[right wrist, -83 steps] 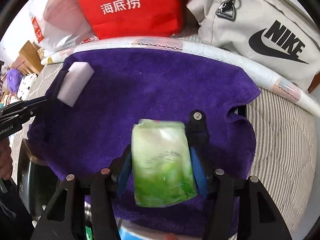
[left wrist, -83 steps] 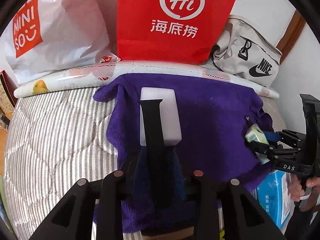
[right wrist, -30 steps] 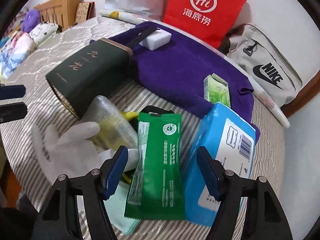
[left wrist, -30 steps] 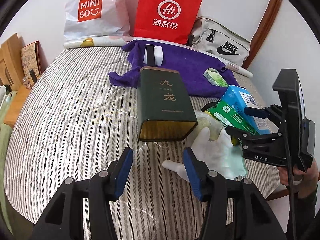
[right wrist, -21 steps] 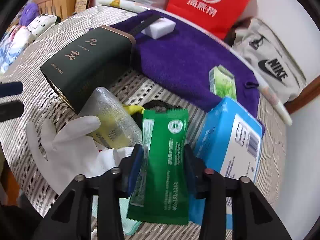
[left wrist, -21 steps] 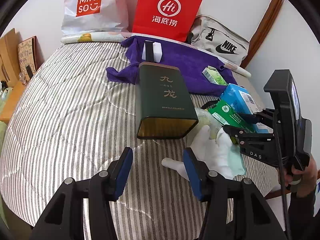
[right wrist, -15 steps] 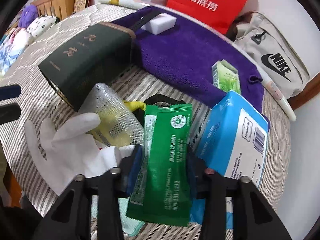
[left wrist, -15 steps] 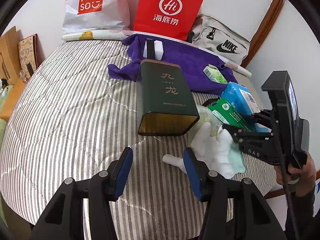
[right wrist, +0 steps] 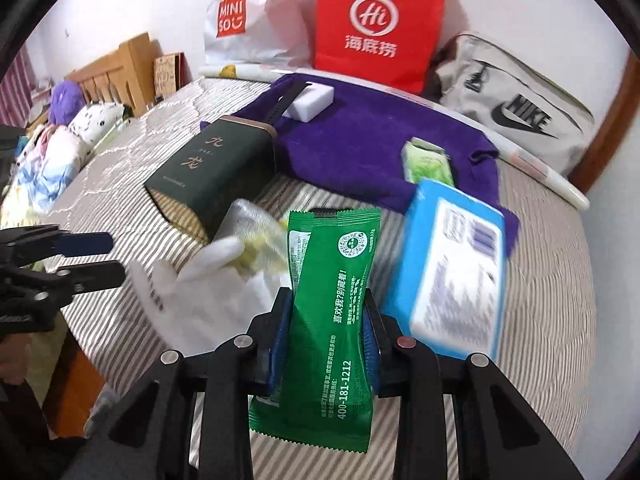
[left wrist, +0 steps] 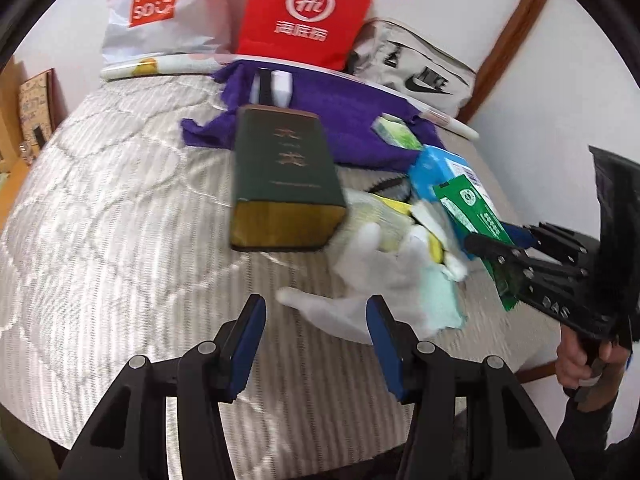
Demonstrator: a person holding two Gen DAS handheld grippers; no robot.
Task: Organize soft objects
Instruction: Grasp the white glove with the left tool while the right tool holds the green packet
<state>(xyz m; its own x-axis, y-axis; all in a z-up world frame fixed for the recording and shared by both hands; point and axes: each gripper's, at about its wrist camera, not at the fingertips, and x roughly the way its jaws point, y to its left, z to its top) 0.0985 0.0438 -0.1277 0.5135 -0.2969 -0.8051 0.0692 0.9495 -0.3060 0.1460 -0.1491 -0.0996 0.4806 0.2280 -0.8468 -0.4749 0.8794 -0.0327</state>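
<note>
My right gripper (right wrist: 327,304) is shut on a green wet-wipe packet (right wrist: 334,300) and holds it lifted above the bed; it also shows in the left wrist view (left wrist: 476,220). My left gripper (left wrist: 316,320) is open and empty, just in front of a white glove (left wrist: 372,284). A purple towel (right wrist: 360,140) lies at the back with a white sponge (right wrist: 312,104) and a small green tissue pack (right wrist: 428,160) on it. A blue tissue pack (right wrist: 456,272) lies to the right of the held packet.
A dark green tin box (left wrist: 280,168) lies on the striped bed (left wrist: 120,200). A bubble-wrapped yellow item (right wrist: 248,236) and a light green cloth (left wrist: 440,300) lie by the glove. A red bag (right wrist: 376,20), Miniso bag (right wrist: 240,20) and Nike bag (right wrist: 516,108) stand behind.
My right gripper closed on the green packet and lifted it off the pile. My left gripper stayed open and moved a little closer to the glove.
</note>
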